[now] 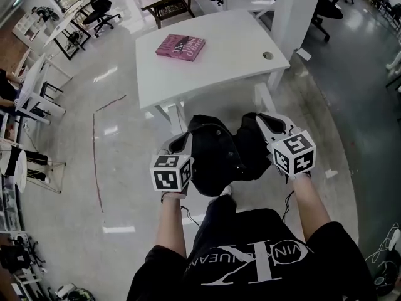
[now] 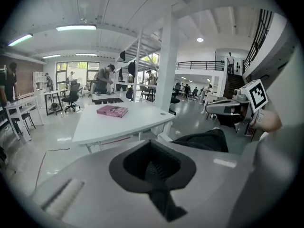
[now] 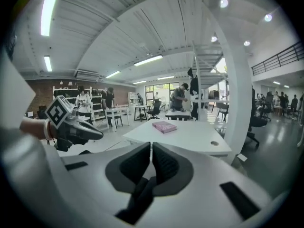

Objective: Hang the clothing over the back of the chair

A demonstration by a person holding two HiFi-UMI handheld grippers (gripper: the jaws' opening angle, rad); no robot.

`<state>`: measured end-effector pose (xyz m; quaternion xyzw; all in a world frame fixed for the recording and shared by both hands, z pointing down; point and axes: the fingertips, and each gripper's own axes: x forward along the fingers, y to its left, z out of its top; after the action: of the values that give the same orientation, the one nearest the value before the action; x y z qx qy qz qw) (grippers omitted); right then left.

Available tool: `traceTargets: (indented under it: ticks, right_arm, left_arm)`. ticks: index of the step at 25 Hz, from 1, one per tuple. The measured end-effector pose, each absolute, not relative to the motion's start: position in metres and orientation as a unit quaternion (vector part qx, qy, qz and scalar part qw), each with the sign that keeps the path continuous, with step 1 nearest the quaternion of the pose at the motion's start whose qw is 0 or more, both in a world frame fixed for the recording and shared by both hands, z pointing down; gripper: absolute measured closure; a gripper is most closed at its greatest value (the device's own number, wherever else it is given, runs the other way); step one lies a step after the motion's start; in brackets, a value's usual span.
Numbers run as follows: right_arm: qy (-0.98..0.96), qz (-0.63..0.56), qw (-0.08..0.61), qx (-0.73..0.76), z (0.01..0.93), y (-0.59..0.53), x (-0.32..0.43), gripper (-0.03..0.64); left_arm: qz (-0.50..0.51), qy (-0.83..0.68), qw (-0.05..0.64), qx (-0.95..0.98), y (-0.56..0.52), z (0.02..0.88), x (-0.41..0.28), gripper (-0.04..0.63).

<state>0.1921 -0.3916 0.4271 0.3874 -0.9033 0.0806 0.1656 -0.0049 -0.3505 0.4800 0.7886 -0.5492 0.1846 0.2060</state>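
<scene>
We have the black clothing point(image 1: 216, 152) in both grips, so the pick-up looks done. The left gripper point(image 1: 180, 142) has its jaws closed tight on a dark fold of cloth that trails down from between its pads. The right gripper point(image 1: 268, 123) is likewise clamped on a strip of the same cloth. The clothing is bunched between the two sets of jaws and sags just below them, clear of the floor, with one edge pinched at each side. It is not yet spread out. It bulges in a loose heap rather than hanging flat, so we judge that it needs drawing wider before it will drape well. Ahead of both jaws stands the white table point(image 1: 250, 55), with a pink book point(image 1: 180, 47) lying on it, well apart from the cloth. We cannot make out a chair back close to the jaws, and whatever sits under the heap is hidden by it. The main part is therefore left to do: bring the cloth above the chair, lower it over the back, and let go.
</scene>
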Motion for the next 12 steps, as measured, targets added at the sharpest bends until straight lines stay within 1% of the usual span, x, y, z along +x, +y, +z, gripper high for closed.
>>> traceTargets:
  ticks: [8,12]
  right_arm:
    - [-0.914,0.06,0.143,0.375,0.417,-0.348,0.205,0.595]
    - [-0.917,0.058,0.134,0.372,0.413,-0.328,0.213,0.597]
  left_arm:
    - [0.139,-0.561,0.202,0.791,-0.308,0.465,0.019,0.584]
    - [0.123,-0.567,0.187,0.792,-0.289,0.457,0.031,0.584]
